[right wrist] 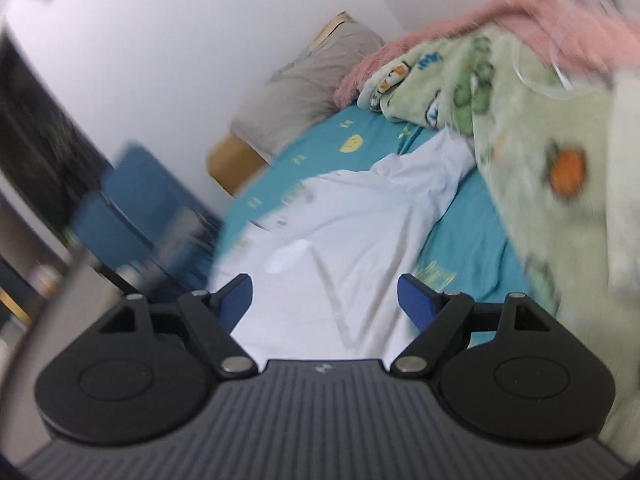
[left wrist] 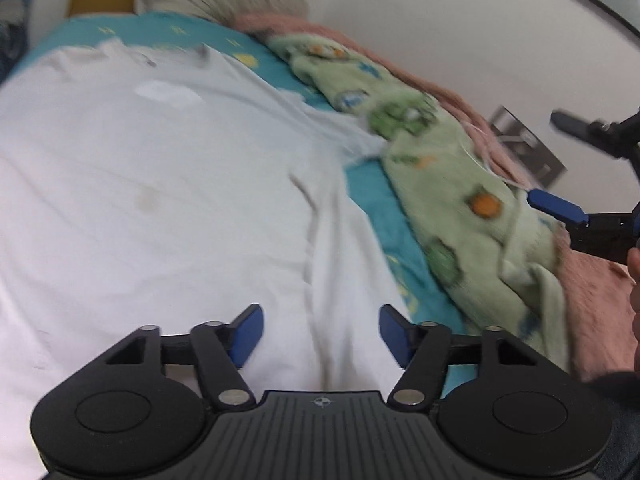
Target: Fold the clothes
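Teal bed sheet (right wrist: 472,236) under white shirt (left wrist: 160,200), both grippers agape

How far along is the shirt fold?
Done: the white shirt lies spread flat on the teal sheet, sleeve out, no fold visible. In hand: nothing; left gripper and right gripper are open and empty. Left: every fold.

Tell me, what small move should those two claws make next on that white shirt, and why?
Probably lower the left gripper onto the white shirt and pinch its near edge. Both grippers are open and hold nothing, and the shirt lies spread flat on the teal sheet, unfolded, so a fold needs a grasp first.
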### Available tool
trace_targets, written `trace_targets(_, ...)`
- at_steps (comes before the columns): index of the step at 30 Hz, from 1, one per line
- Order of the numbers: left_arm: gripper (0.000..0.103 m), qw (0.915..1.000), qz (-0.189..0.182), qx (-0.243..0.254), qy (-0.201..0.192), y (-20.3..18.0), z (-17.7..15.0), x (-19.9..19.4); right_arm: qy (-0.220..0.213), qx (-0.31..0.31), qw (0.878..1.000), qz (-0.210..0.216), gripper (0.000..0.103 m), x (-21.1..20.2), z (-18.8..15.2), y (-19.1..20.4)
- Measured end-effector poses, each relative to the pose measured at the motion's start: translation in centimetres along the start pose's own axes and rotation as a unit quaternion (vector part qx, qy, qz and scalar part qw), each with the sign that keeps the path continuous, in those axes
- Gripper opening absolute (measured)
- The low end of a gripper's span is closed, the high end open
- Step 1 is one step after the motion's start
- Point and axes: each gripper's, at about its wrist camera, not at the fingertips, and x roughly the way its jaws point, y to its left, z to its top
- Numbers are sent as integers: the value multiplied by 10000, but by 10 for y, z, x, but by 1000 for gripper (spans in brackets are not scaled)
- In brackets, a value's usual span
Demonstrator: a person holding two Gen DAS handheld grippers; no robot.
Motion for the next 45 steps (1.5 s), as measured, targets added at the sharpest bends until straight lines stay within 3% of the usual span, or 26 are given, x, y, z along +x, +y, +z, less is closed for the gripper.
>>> trace_targets(3,49,9991,-8,294,302,-7,-5,15,-298,429,9973,510,83,-17,-1,-9)
trace_targets(7,38,9969,140,447,634,-10,-12,27,-247,753,9960,403,85,-10,4,-22)
trace_targets(9,9,9961,91,546,685,-14,-12,28,-44,860,9957,343,85,0,7,-30)
trace_targets(10,5,9960,16,606,664,-19,-12,26,41,887,9956,312,85,3,7,-32)
trace_targets(13,3,9949,-321,798,531,-45,-6,22,103,892,9956,279,85,8,8,-34)
trace_targets(17,2,9883,-885,1117,552,-91,4,30,-212,933,9946,399,85,-2,9,-38)
trace_targets(20,2,9831,-1054,1146,960,-119,7,59,-422,1081,9922,449,85,-8,11,-44)
trace_targets(25,3,9731,-882,1090,1829,-135,-4,120,-498,1304,9893,431,85,-9,14,-56)
trace_targets(28,21,9741,-898,781,1920,-120,-6,121,-460,1328,9895,335,85,-6,16,-61)
trace_targets(30,48,9780,-805,679,1801,-106,-6,104,-383,1221,9914,272,85,-1,16,-59)
trace_targets(34,60,9848,-478,404,1623,-61,-9,46,-208,964,9950,147,85,10,16,-55)
trace_targets(38,75,9897,334,-100,1387,-9,-12,-20,2,660,9978,-12,85,22,15,-49)
trace_targets(41,81,9826,1149,-590,1331,37,-13,-66,225,419,9987,-194,85,32,13,-42)
trace_targets(43,82,9725,1735,-881,1278,65,-15,-90,370,344,9982,-317,85,37,12,-40)
trace_targets(45,82,9624,2044,-1273,1253,91,-18,-109,452,304,9976,-422,85,41,10,-39)
